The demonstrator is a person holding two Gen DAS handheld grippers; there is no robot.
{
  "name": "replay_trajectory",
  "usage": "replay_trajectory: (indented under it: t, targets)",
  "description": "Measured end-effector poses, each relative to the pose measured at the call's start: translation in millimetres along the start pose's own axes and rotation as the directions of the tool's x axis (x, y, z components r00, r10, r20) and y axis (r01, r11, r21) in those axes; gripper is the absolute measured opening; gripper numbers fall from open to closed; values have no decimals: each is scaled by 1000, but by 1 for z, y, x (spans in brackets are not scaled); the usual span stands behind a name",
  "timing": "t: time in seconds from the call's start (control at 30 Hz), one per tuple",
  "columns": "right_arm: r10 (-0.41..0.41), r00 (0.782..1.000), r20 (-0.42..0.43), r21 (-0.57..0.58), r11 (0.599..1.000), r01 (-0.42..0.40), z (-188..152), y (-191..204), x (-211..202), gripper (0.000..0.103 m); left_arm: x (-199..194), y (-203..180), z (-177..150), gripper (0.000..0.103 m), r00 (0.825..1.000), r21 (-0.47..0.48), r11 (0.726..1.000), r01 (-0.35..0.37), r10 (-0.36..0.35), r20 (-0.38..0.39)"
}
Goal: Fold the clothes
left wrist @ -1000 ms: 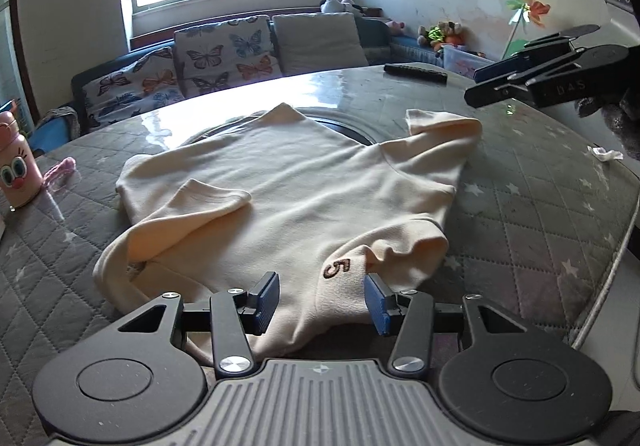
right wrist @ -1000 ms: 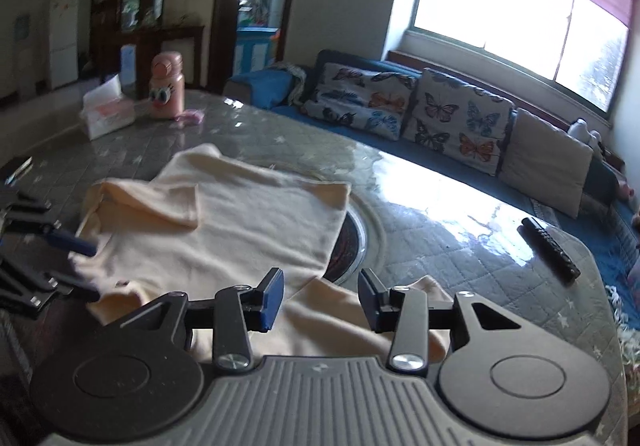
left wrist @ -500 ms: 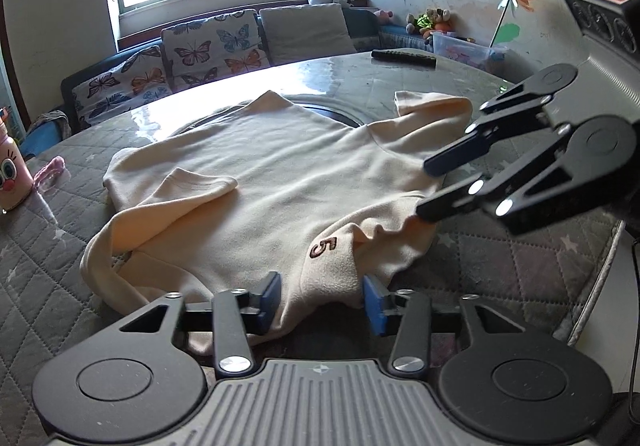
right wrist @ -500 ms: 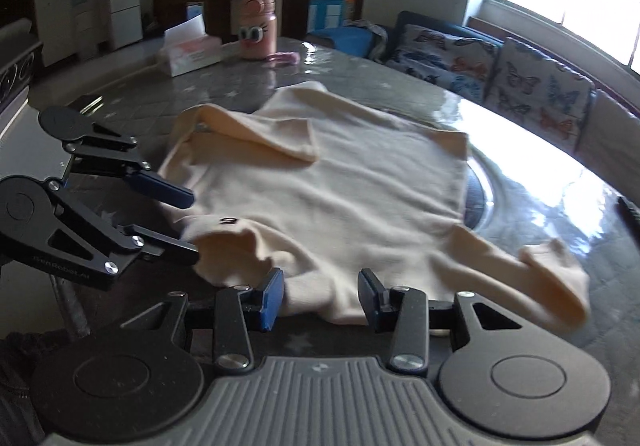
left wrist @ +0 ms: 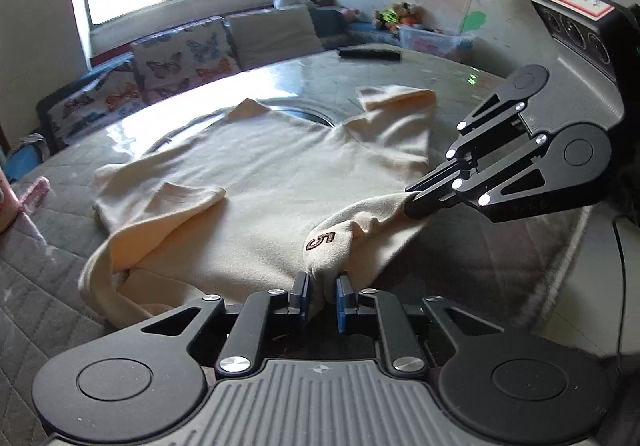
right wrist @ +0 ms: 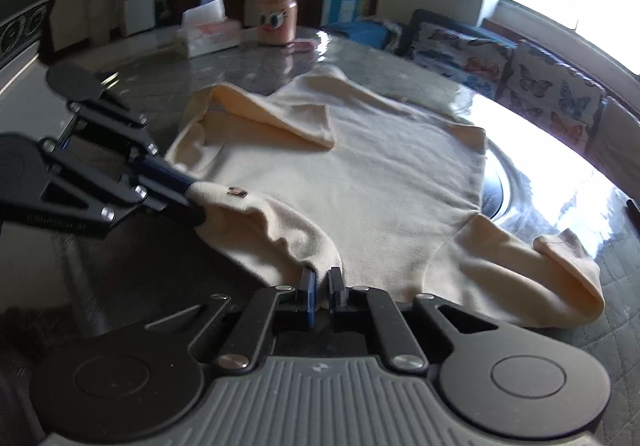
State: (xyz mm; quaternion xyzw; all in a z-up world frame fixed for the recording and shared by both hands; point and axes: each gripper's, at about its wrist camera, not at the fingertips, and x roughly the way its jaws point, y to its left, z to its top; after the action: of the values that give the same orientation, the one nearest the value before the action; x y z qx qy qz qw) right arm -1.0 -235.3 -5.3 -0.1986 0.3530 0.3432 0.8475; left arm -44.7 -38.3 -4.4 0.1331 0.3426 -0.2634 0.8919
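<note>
A cream sweater (left wrist: 260,174) lies spread on the round quilted table (left wrist: 472,86), one sleeve folded across its body. My left gripper (left wrist: 322,292) is at the near hem beside the embroidered "5" (left wrist: 320,241). Its jaws are closing, with a bunched fold of cloth pinched between the blue pads. My right gripper (right wrist: 322,286) is shut on the same hem (right wrist: 312,246) further along. Each gripper shows in the other's view: the right gripper (left wrist: 414,204) at the right, the left gripper (right wrist: 192,202) at the left. The hem between them is drawn up into a ridge.
A black remote (left wrist: 369,54) lies at the table's far side. A pink bottle (right wrist: 276,16) and a tissue box (right wrist: 208,32) stand at another edge. A sofa with butterfly cushions (left wrist: 180,58) runs behind, and the table rim (left wrist: 560,266) curves close on the right.
Both grippers stood open over the hem and now pinch it. The right gripper came down from above to the hem's edge. The cloth by the "5" has bunched up.
</note>
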Motion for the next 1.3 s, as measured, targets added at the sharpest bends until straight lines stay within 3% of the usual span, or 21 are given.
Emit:
replay_trajectory:
  t: [0.17, 0.3, 0.4, 0.47, 0.6, 0.63, 0.77, 0.83, 0.9, 1.03, 1.17, 1.3]
  targets:
    - [63, 996, -57, -38, 997, -65, -10, 13, -4, 8, -7, 4, -5, 22, 998, -3, 999, 54, -54, -29]
    - [104, 994, -43, -1, 995, -105, 0, -2, -15, 18, -20, 18, 5, 29, 999, -19, 999, 34, -33, 24]
    - [98, 995, -8, 42, 994, -97, 9, -17, -18, 21, -18, 27, 15, 37, 996, -22, 997, -69, 70, 63]
    - [75, 997, 12, 72, 994, -76, 13, -28, -17, 28, -10, 35, 22, 39, 986, -25, 988, -150, 152, 74]
    - [43, 998, 35, 123, 991, -47, 19, -43, -4, 34, 17, 46, 27, 42, 942, 46, 942, -332, 328, 68]
    - [36, 999, 36, 133, 990, -41, 21, -46, -1, 35, 25, 48, 28, 43, 932, 70, 930, -360, 356, 67]
    - [44, 999, 26, 158, 986, -47, 24, -53, 9, 39, 44, 60, 23, 42, 928, 87, 924, -372, 370, 36]
    - [55, 998, 20, 159, 986, -57, 24, -51, 12, 40, 48, 64, 19, 38, 929, 98, 924, -369, 368, 27]
    - [74, 997, 11, 148, 986, -75, 22, -46, 15, 40, 47, 66, 15, 16, 928, 99, 923, -372, 372, 19]
    - [122, 992, -17, 124, 985, -119, 18, -31, 21, 40, 32, 75, 11, 5, 922, 20, 922, -387, 387, 30]
    - [157, 986, -50, 81, 985, -153, 11, -13, 22, 40, 4, 93, 10, 3, 892, -111, 890, -442, 449, 52]
    - [162, 984, -74, 25, 987, -161, 4, 3, 17, 41, -31, 116, -2, 3, 844, -259, 823, -506, 534, 48]
